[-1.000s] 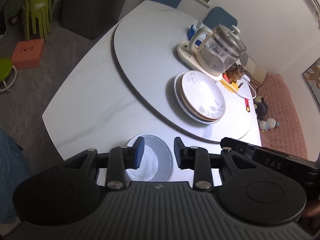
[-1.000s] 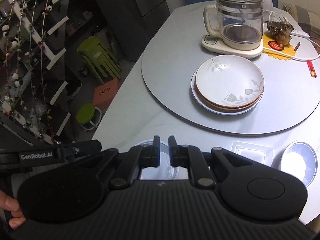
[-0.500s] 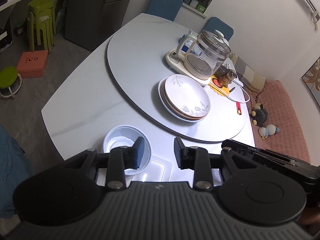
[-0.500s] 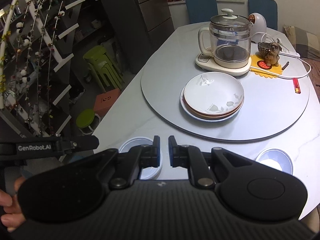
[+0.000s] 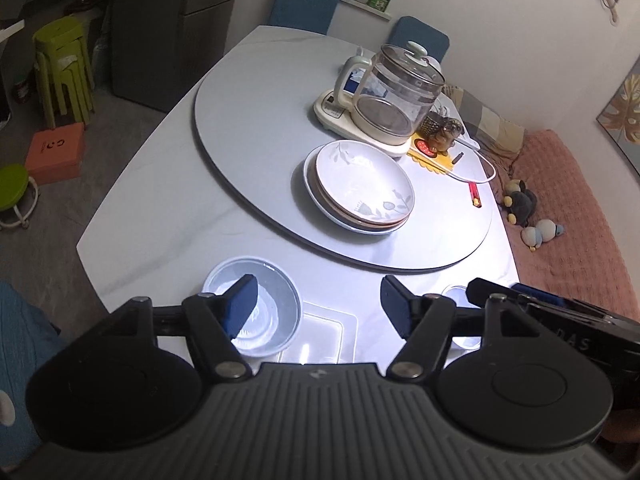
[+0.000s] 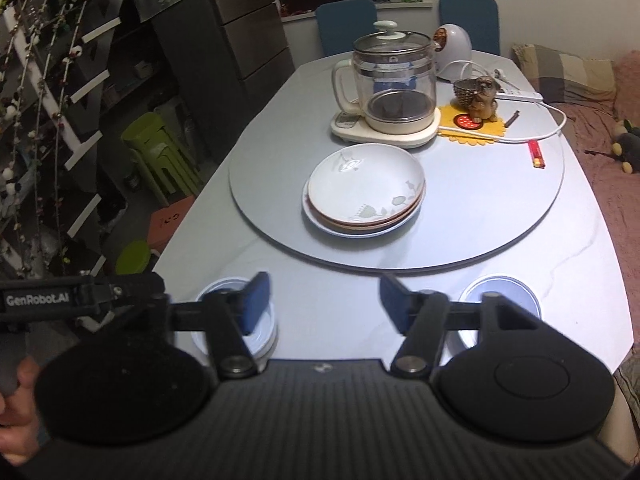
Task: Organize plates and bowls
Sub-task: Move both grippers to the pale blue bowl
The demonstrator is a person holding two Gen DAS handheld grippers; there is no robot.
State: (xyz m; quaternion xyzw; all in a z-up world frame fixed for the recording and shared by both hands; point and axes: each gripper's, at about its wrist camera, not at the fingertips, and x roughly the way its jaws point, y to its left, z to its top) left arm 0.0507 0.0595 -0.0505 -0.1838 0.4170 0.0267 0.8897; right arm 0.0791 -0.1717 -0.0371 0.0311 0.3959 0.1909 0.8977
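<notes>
The left gripper (image 5: 318,304) and right gripper (image 6: 322,300) are both opening, nothing between their blue pads. The stack of white leaf-patterned plates (image 5: 362,186) sits on the round grey turntable (image 5: 256,128). Gripper bodies partly hide the pale round bowl (image 5: 276,304), the clear square dish (image 5: 324,332) and a second pale bowl (image 6: 502,290) on the white surface (image 5: 160,208).

My left gripper (image 5: 316,306) is matte black plastic: a ribbed grey-black hood, two round smooth housings either side of that hood, and angled arms pinned with silver screws. Dark blue pads line its fingertips (image 5: 240,304), and its jaws are opening with nothing between them. My right gripper (image 6: 322,302) is built the same, its jaws opening too. Left of its hood, a black bar reads "GenRobot.AI" in white. My hand (image 6: 18,404) shows below that bar.
</notes>
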